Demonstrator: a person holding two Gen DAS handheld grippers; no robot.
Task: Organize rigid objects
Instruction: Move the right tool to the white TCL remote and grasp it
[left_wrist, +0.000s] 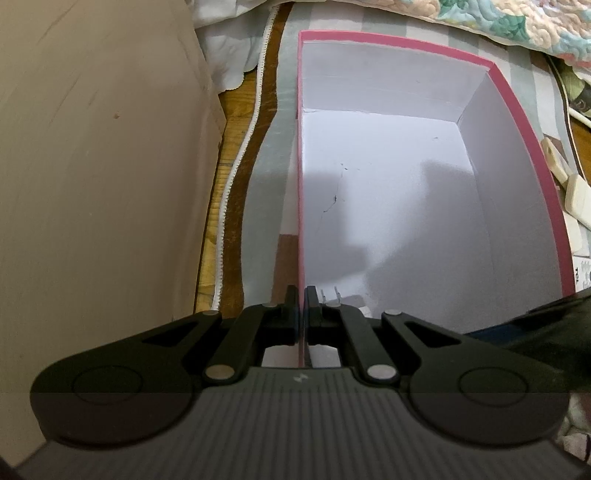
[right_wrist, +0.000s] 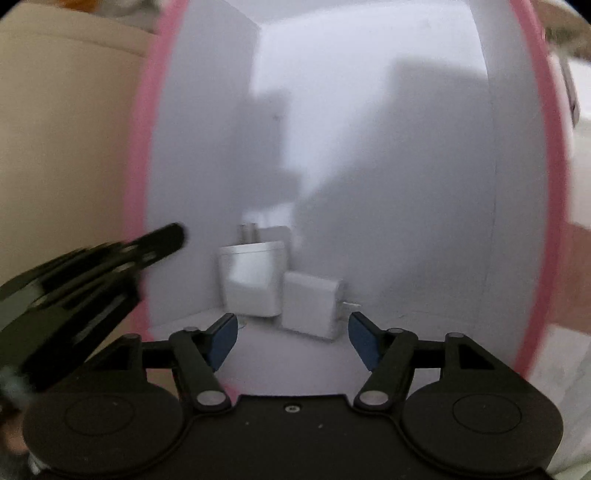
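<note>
A pink box (left_wrist: 517, 110) with a white inside lies open on the bed. My left gripper (left_wrist: 302, 295) is shut on the box's left wall, near its near corner. In the right wrist view the box (right_wrist: 142, 184) fills the frame. Two white plug chargers lie in its near left corner: a larger one (right_wrist: 251, 280) with metal prongs and a smaller one (right_wrist: 310, 306) beside it. My right gripper (right_wrist: 293, 334) is open and empty, just above and in front of the chargers. The left gripper shows blurred at the box's left rim (right_wrist: 110, 266).
A beige wall or headboard (left_wrist: 92, 166) stands close on the left. A wooden strip and white zip edge (left_wrist: 236, 166) run beside the box. Cream chargers and cables (left_wrist: 569, 184) lie right of the box. Quilted bedding (left_wrist: 498, 22) is at the back.
</note>
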